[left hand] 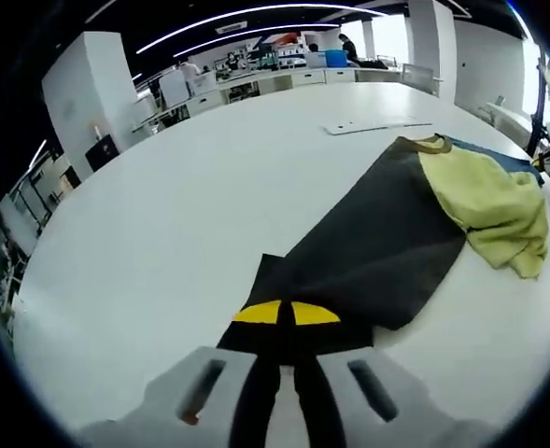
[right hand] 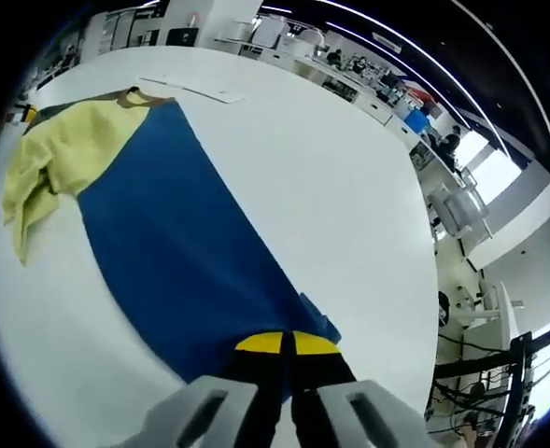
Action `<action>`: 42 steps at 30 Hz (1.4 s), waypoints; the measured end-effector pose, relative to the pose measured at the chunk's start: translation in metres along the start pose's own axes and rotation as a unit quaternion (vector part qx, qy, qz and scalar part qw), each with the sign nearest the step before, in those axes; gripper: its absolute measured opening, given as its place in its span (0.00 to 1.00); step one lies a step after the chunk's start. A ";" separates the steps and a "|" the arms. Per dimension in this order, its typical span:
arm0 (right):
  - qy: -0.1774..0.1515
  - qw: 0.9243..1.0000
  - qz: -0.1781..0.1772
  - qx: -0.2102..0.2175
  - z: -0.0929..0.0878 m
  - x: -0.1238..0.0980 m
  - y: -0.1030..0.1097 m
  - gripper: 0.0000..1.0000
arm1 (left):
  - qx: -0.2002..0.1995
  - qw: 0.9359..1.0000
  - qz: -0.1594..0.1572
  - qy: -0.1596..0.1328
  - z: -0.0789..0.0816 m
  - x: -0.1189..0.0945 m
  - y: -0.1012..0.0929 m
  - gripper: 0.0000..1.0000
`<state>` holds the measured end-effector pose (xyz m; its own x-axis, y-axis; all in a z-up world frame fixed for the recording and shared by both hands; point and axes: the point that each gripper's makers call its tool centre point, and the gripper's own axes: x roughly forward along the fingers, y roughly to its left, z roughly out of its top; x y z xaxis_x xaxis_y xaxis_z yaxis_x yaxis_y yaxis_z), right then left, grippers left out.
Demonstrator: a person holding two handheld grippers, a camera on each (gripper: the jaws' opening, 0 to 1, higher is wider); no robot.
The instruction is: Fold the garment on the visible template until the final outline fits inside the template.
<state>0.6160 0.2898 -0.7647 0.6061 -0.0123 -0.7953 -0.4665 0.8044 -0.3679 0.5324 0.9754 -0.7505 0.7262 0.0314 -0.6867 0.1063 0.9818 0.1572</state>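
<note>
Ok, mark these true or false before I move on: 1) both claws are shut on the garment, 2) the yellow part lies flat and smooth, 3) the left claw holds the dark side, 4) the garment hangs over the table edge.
1) True: the left claw and right claw each pinch the garment.
2) False: the yellow part is bunched and wrinkled.
3) True: it grips the dark panel; the right claw grips the blue panel.
4) False: it lies wholly on the white table.
</note>
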 end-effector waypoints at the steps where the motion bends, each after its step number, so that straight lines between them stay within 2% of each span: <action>1: -0.002 1.000 0.000 0.000 0.000 0.000 0.000 0.00 | -0.005 1.000 0.002 -0.001 0.001 0.001 0.002 0.00; 6: -0.006 1.000 0.003 0.002 0.002 0.000 -0.001 0.00 | -0.004 1.000 0.003 0.002 0.000 -0.001 0.004 0.00; 10: -0.008 1.000 0.021 0.012 -0.001 0.000 0.003 0.00 | -0.034 0.999 0.005 -0.006 0.000 -0.004 0.005 0.02; 13: -0.018 0.999 0.024 0.033 0.000 -0.003 0.002 0.09 | -0.047 0.999 0.005 -0.017 0.002 -0.010 0.006 0.13; 14: -0.021 0.999 0.026 0.035 0.001 -0.006 0.002 0.12 | -0.074 0.997 0.001 -0.020 0.003 -0.012 0.004 0.16; 16: -0.041 0.997 0.039 0.054 0.007 -0.010 0.006 0.21 | -0.087 0.995 -0.013 -0.041 0.011 -0.019 0.000 0.24; 18: -0.061 0.992 0.064 0.091 0.015 -0.016 0.012 0.31 | -0.087 0.995 -0.015 -0.050 0.014 -0.024 0.000 0.35; 22: -0.080 0.982 0.101 0.139 0.025 -0.025 0.022 0.54 | -0.085 0.994 -0.026 -0.062 0.019 -0.033 -0.006 0.47; 25: -0.086 0.979 0.115 0.144 0.031 -0.033 0.028 0.68 | -0.077 0.994 -0.029 -0.074 0.023 -0.042 -0.012 0.55; 28: -0.088 0.978 0.130 0.138 0.036 -0.042 0.038 0.76 | -0.075 0.993 -0.034 -0.087 0.026 -0.050 -0.017 0.62; 32: -0.113 0.974 0.157 0.120 0.051 -0.062 0.064 0.84 | -0.067 0.990 -0.048 -0.115 0.035 -0.064 -0.029 0.76; 37: -0.139 0.968 0.186 0.094 0.068 -0.084 0.094 0.91 | -0.065 0.987 -0.062 -0.134 0.041 -0.081 -0.042 0.92; 42: -0.159 0.957 0.229 0.077 0.085 -0.102 0.126 0.94 | -0.052 0.986 -0.077 -0.139 0.040 -0.096 -0.056 0.99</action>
<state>0.5500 0.4429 -0.6894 0.5375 0.5243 -0.6605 -0.6449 0.7602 0.0787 0.4837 0.9097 -0.6648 0.8668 -0.1583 -0.4729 0.1708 0.9852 -0.0167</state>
